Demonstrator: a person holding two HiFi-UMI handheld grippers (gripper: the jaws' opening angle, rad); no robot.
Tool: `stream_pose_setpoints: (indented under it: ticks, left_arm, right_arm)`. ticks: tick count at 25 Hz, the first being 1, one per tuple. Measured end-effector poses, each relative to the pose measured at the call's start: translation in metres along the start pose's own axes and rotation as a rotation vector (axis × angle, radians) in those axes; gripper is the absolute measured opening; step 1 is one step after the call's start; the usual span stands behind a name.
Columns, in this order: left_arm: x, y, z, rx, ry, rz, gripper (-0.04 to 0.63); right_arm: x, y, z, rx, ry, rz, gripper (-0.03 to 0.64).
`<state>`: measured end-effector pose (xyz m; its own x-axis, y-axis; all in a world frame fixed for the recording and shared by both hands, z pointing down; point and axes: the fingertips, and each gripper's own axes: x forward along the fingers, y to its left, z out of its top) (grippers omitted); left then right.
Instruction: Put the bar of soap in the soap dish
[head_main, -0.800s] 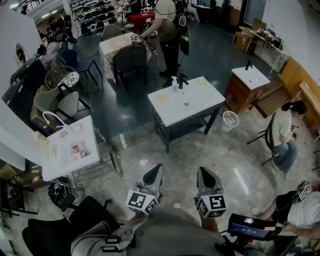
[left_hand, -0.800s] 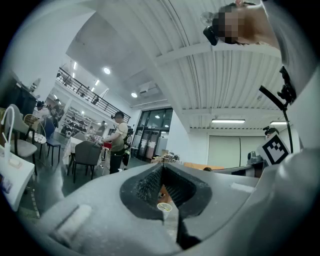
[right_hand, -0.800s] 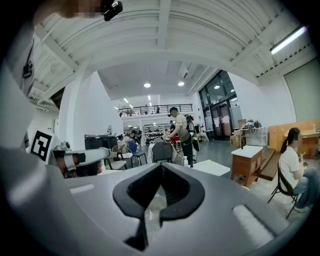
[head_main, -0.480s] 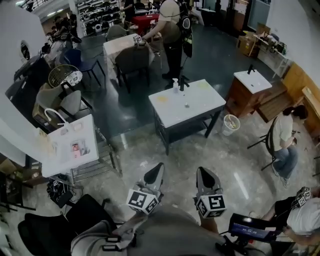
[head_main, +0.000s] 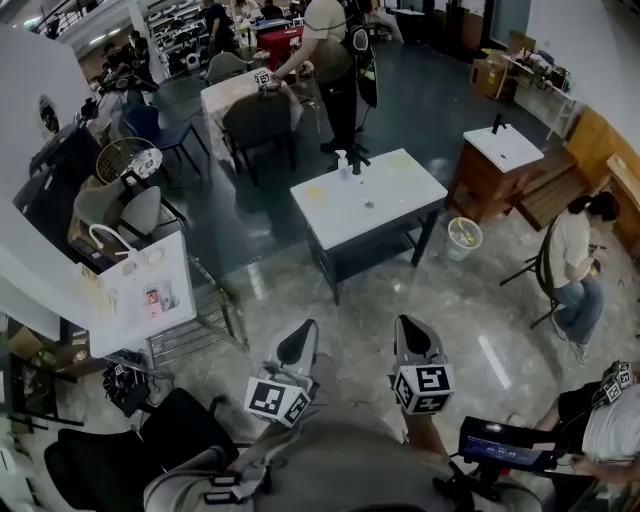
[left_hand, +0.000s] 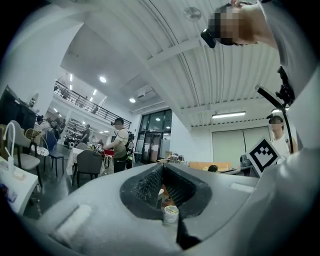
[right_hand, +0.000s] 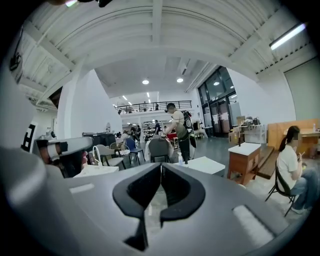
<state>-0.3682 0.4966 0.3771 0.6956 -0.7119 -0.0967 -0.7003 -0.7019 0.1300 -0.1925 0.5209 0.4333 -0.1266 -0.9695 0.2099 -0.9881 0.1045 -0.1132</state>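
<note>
A white table stands in the middle of the room, well ahead of me. On it I make out a small clear bottle, a dark fixture, two yellowish patches and a tiny object; at this distance I cannot tell which is the soap or the dish. My left gripper and right gripper are held close to my body over the floor, both shut with nothing between the jaws. The left gripper points about level. The right gripper points toward the table.
A second white table with a curved tap stands at the left beside a metal rack. A wooden cabinet with a sink and a waste bin stand at the right. A seated person is at far right, another stands behind.
The head view has shifted a little, so the table sits slightly further left. My left gripper has dropped slightly toward the lower left. Both grippers stay shut.
</note>
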Motion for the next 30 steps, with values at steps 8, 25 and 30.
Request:
stream_pose_setpoints:
  ticks: [8,25,30]
  left_arm:
    - [0.030,0.009,0.025,-0.004,-0.043,0.029,0.000]
    - [0.116,0.029,-0.013,0.017,-0.011,-0.017,0.000]
    - [0.154,0.055,-0.020,0.001,0.000,-0.026,0.000]
  right_arm:
    - [0.026,-0.017,0.027,-0.051,-0.045,0.022,0.003]
    - [0.077,-0.062,0.018,-0.050,0.007,-0.028,0.003]
    - [0.118,-0.068,0.020,-0.047,0.038,-0.021,0.003]
